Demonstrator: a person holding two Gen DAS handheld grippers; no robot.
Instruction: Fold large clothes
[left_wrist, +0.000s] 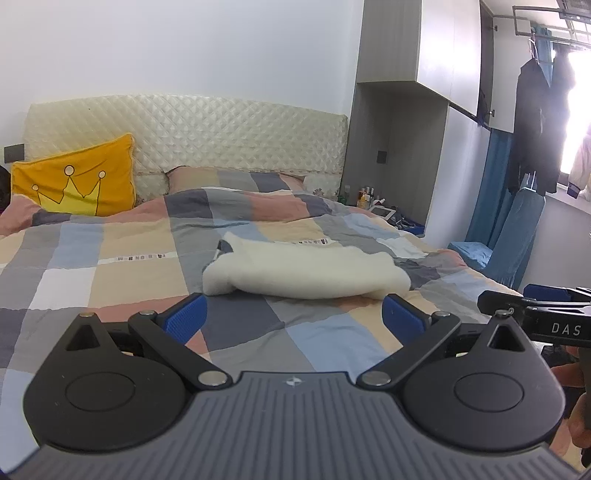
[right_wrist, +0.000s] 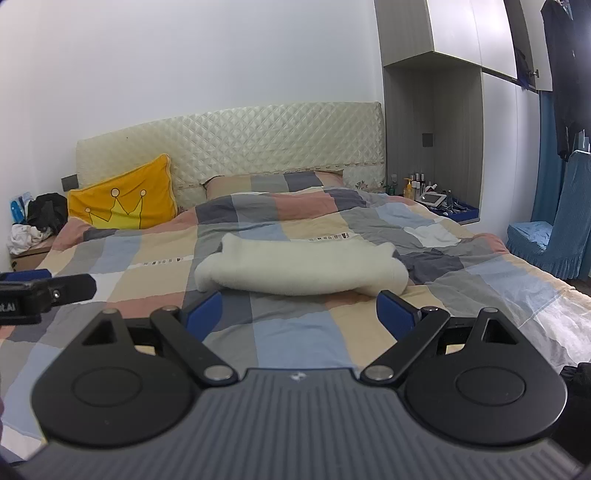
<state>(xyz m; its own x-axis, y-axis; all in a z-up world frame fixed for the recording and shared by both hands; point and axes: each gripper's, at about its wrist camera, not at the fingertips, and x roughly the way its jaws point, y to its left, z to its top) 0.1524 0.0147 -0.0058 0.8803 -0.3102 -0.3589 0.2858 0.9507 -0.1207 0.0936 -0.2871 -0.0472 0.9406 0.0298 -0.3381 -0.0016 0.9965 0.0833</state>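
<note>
cream garment (left_wrist: 306, 271) lies folded into a compact bundle on the checked bedspread (left_wrist: 110, 266), just ahead of left gripper (left_wrist: 293, 319) and right gripper (right_wrist: 299, 314), both spread, holding nothing. fold looks done.

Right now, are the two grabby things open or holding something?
Left hand-held gripper: open, holding nothing.
Right hand-held gripper: open, holding nothing; the folded white garment lies on the bed ahead of it.
</note>
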